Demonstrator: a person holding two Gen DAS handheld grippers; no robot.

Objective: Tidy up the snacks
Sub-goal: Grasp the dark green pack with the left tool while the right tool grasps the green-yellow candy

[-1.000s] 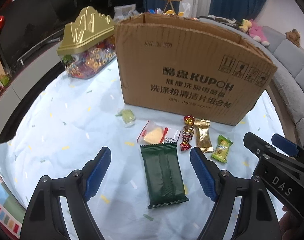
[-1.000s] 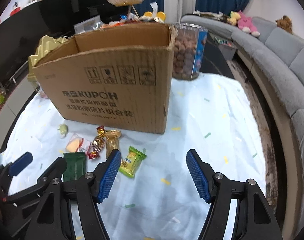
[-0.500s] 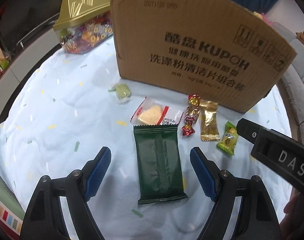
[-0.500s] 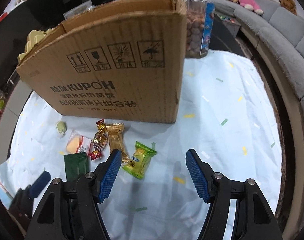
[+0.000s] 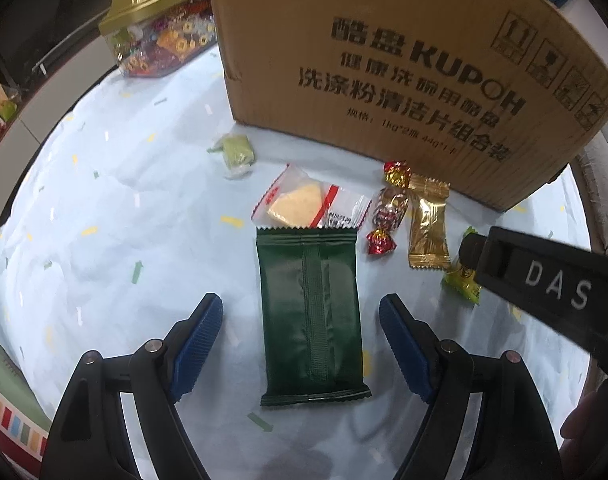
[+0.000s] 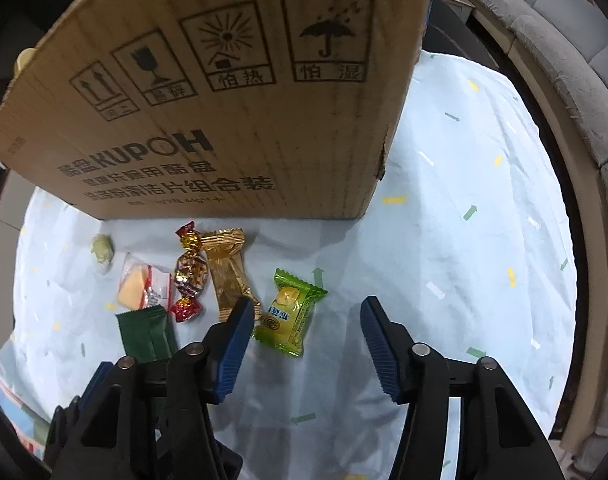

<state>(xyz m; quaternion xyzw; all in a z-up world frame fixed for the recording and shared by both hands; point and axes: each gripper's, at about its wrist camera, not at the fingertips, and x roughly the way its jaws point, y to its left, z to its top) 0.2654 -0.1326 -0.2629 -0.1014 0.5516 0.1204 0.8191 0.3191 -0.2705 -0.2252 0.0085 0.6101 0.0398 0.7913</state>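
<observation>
Pale confetti-print tablecloth point(image 5: 104, 216) fills the foreground as both grippers, lower than a second ago, hang with jaws apart, the left gripper point(image 5: 302, 340) straddling a dark green foil packet point(image 5: 311, 312), the right gripper point(image 6: 304, 340) around a lime-green wrapped candy point(image 6: 290, 312), before the brown cardboard box point(image 5: 403, 80), suggesting pickups are imminent.

Dark green packet point(image 5: 311, 316) — confetti-flecked pale blue cloth point(image 5: 104, 216) — brown box point(image 5: 383, 60).
</observation>
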